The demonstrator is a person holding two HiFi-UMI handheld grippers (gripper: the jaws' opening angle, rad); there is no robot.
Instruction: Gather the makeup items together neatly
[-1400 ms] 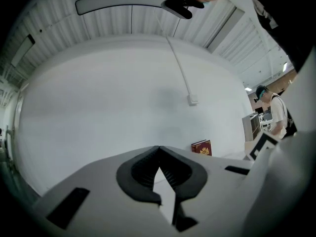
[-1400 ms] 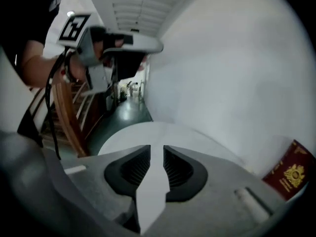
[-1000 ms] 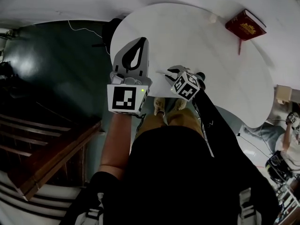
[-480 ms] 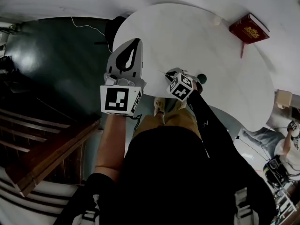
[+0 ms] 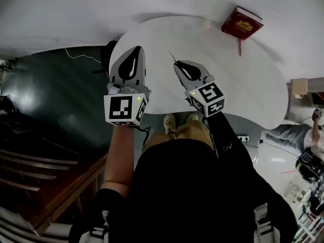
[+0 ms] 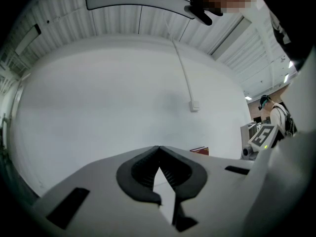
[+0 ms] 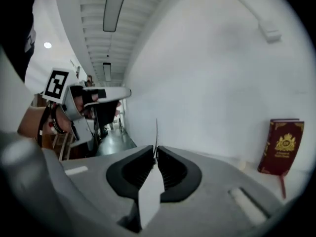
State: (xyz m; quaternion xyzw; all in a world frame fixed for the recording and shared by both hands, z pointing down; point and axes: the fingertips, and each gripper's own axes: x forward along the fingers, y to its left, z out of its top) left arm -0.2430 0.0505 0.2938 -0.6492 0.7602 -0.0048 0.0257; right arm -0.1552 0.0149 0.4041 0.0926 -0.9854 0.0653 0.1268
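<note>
1. A dark floor (image 5: 50,85) and wooden stairs (image 5: 50,171) lie to the left of a white table (image 5: 228,70) with rounded edges. The table's far edge meets a plain white wall (image 5: 101,9).
2. The left claw (image 5: 135,50) (image 6: 158,147) hangs over the table's left edge. It is closed, with its tips meeting and nothing between them.
3. The right claw (image 5: 177,64) (image 7: 154,149) is over the near left part of the table. It is closed on a thin dark stick (image 5: 172,57) (image 7: 156,132), pinching its lower end. The rest of the stick pokes out past the tips toward the wall.
4. A small pale thing (image 5: 206,23) sits at the table's far edge. It is too small to tell what it is. Just to its right, a red book (image 5: 242,23) (image 7: 283,144) stands upright against the wall, with a red ribbon (image 5: 239,47) trailing onto the table.
5. In all there are two claws, one stick, one small pale thing and one book.
</note>
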